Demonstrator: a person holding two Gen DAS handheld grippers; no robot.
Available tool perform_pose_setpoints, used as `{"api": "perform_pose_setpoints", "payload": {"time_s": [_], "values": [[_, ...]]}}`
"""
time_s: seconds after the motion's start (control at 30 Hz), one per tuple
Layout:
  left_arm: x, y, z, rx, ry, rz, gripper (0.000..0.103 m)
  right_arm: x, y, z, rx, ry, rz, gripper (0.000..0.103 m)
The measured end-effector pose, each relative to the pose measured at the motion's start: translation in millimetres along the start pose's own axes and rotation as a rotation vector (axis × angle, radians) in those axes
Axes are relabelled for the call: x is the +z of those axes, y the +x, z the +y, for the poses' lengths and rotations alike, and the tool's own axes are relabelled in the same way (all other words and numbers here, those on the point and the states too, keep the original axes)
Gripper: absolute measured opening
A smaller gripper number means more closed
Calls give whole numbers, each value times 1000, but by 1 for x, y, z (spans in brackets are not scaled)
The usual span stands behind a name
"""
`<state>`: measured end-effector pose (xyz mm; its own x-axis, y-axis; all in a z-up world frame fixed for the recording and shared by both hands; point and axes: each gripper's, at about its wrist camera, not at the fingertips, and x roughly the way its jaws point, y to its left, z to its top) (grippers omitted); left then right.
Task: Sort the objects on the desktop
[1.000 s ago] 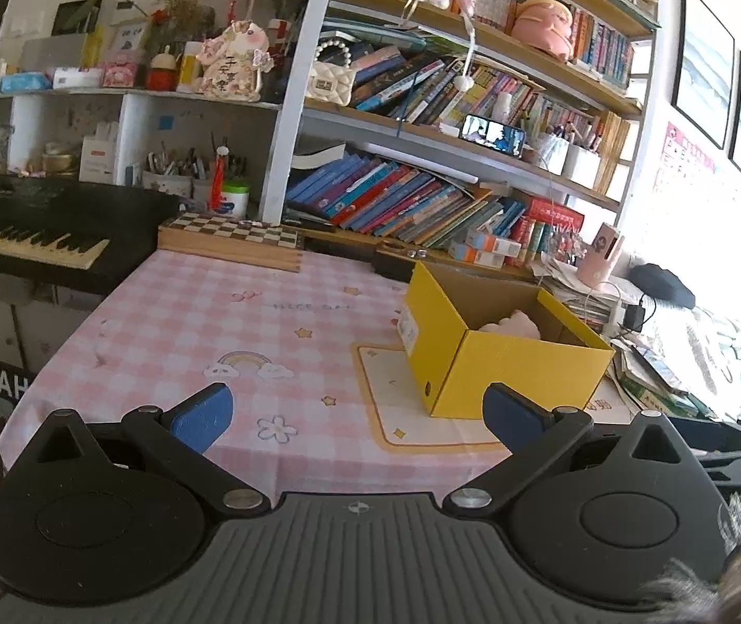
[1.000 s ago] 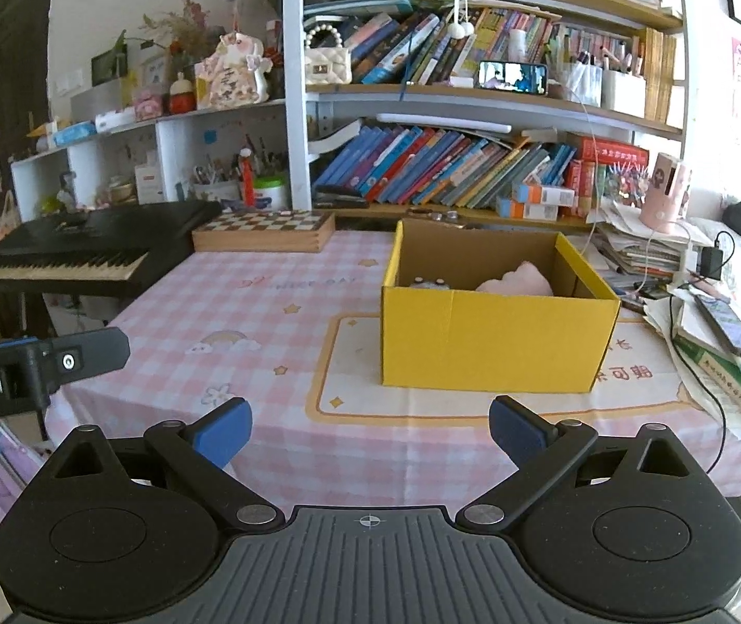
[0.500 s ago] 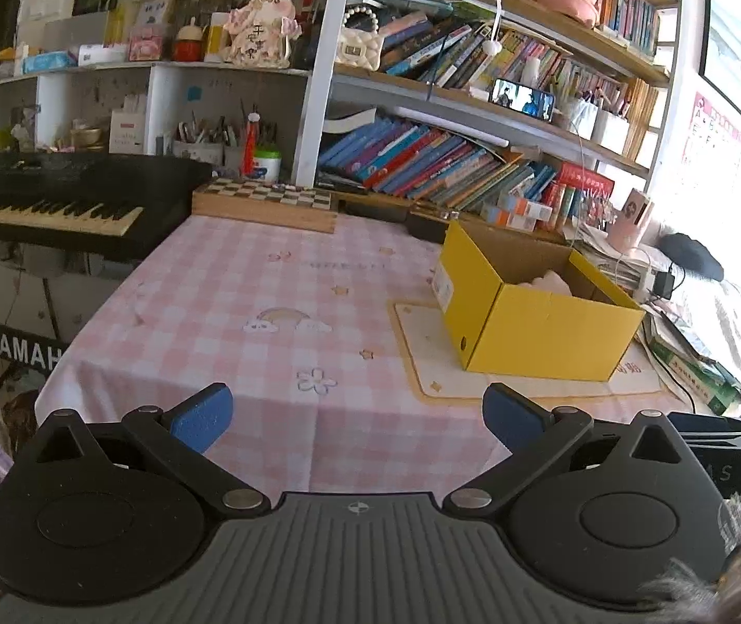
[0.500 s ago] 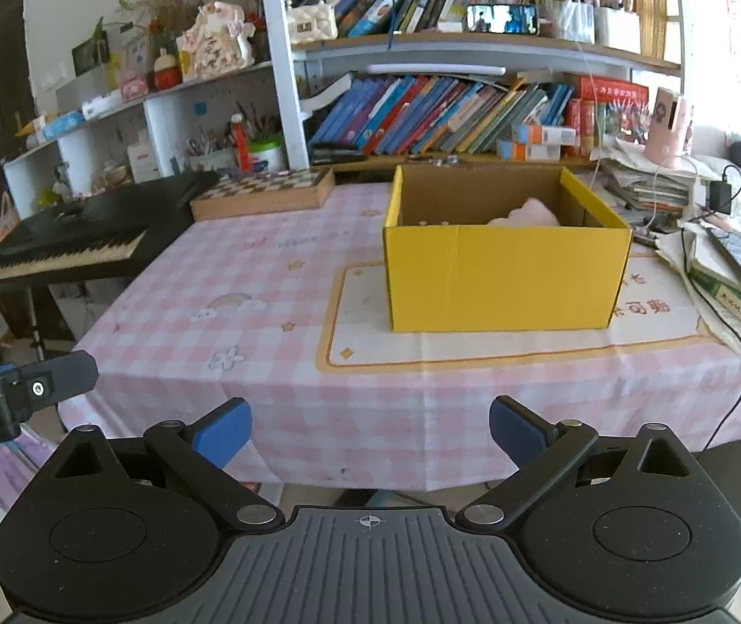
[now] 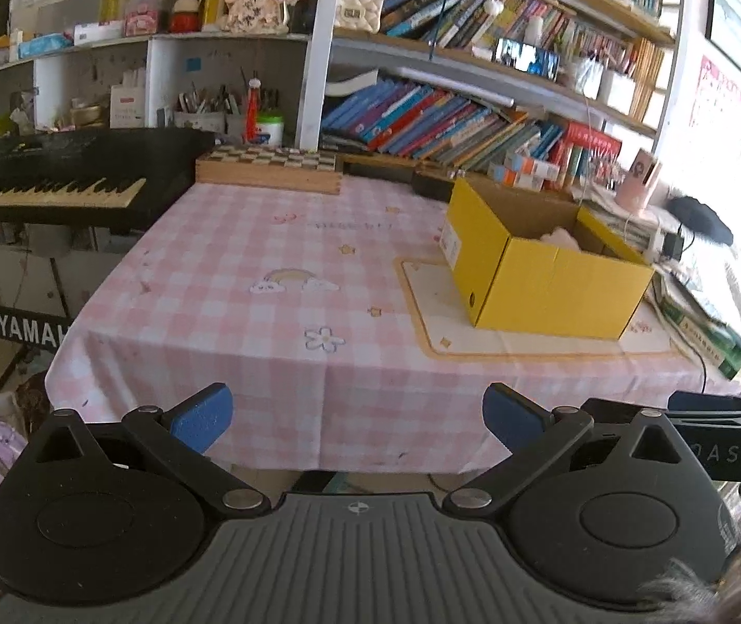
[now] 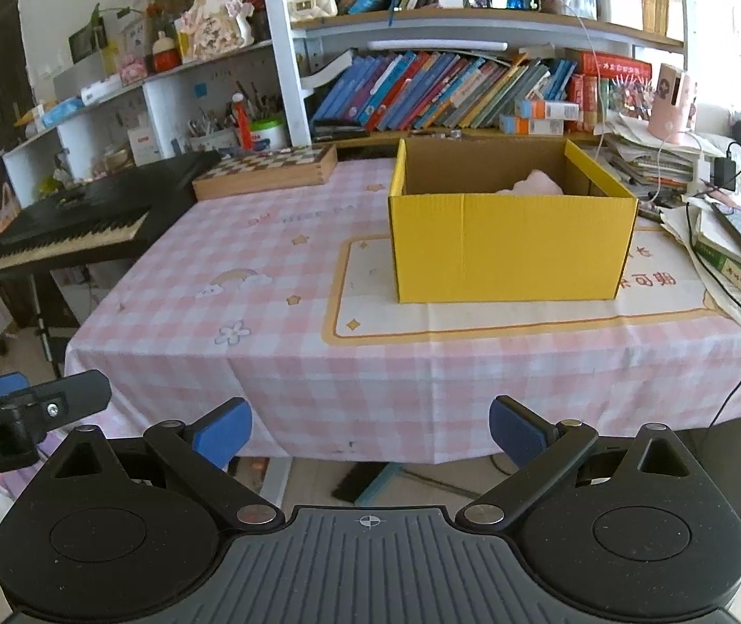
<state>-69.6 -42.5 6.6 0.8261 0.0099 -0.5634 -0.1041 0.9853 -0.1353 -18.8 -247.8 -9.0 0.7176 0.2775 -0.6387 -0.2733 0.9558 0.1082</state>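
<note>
Shelves (image 6: pixel 474 36) behind, one table (image 6: pixel 276 281) with pink check cloth, one keyboard (image 5: pixel 58 177) left of it, one chessboard (image 6: pixel 266 169) at the far edge. One yellow box (image 6: pixel 510 244) on one mat (image 6: pixel 370 307); one pink item (image 6: pixel 539 182) inside, maybe plush. Left gripper (image 5: pixel 357 416) and right gripper (image 6: pixel 370 429): both wide open, empty, off the near edge. Only the right view shows the broom (image 6: pixel 365 483) on the floor.
</note>
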Motion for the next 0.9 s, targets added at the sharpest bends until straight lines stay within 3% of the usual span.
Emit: {"api": "perform_pose_setpoints", "payload": {"time_s": [0.9], "values": [[2, 10, -9, -5, 16, 37, 103, -2, 7, -7, -17, 17, 40, 100]]}}
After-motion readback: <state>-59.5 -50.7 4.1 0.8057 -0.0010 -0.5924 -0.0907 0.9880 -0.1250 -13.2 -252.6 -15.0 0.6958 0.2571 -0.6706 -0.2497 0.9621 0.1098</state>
